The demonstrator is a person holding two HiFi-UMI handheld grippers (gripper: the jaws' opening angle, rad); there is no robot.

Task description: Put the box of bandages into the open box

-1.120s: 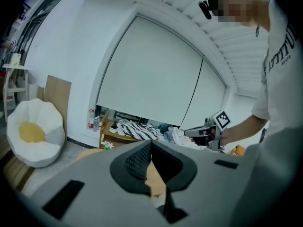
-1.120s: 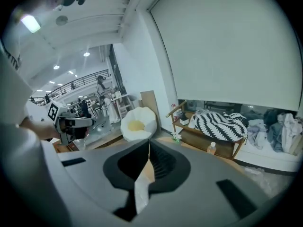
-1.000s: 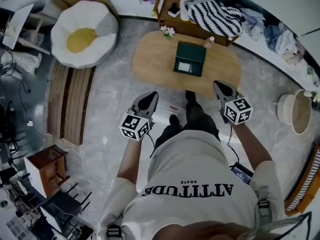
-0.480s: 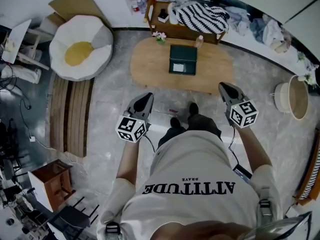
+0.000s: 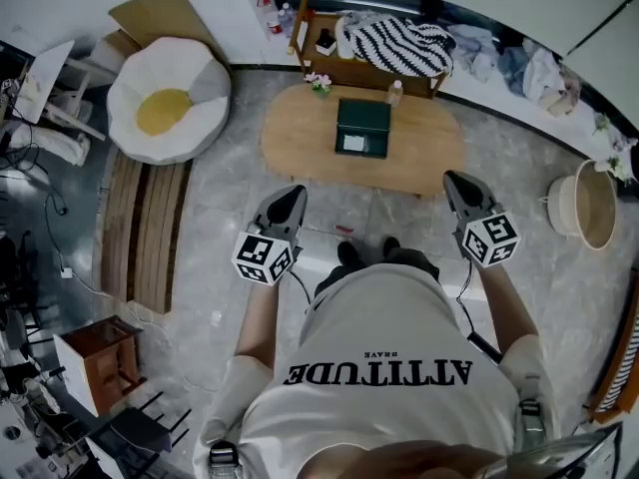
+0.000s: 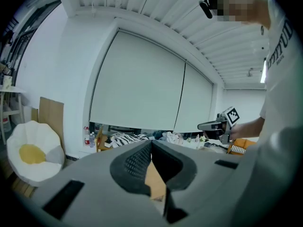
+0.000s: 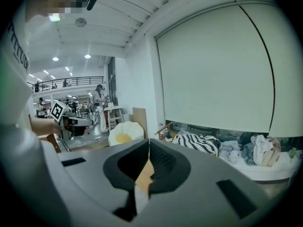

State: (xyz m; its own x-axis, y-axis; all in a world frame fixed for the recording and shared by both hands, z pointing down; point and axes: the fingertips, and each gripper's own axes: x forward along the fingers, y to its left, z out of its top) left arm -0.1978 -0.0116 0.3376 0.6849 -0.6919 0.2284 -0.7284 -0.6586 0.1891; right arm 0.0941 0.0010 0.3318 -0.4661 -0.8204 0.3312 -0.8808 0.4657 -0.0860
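Left gripper (image 5: 296, 193): jaws pressed together, nothing between them. Right gripper (image 5: 452, 178): the same, empty. Both are held in the air just short of the counter's (image 5: 295, 133) near edge. The open box (image 5: 364, 118), dark green, sits mid-counter, well apart from both. A white patch (image 5: 351, 143) lies at its near side; cannot tell whether it is the bandage box.

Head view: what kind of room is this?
Probably a living-room corner, maybe staged inside a bigger hall: an oval wooden coffee table, a fried-egg floor cushion, and a wooden bench with a striped blanket heaped on it.
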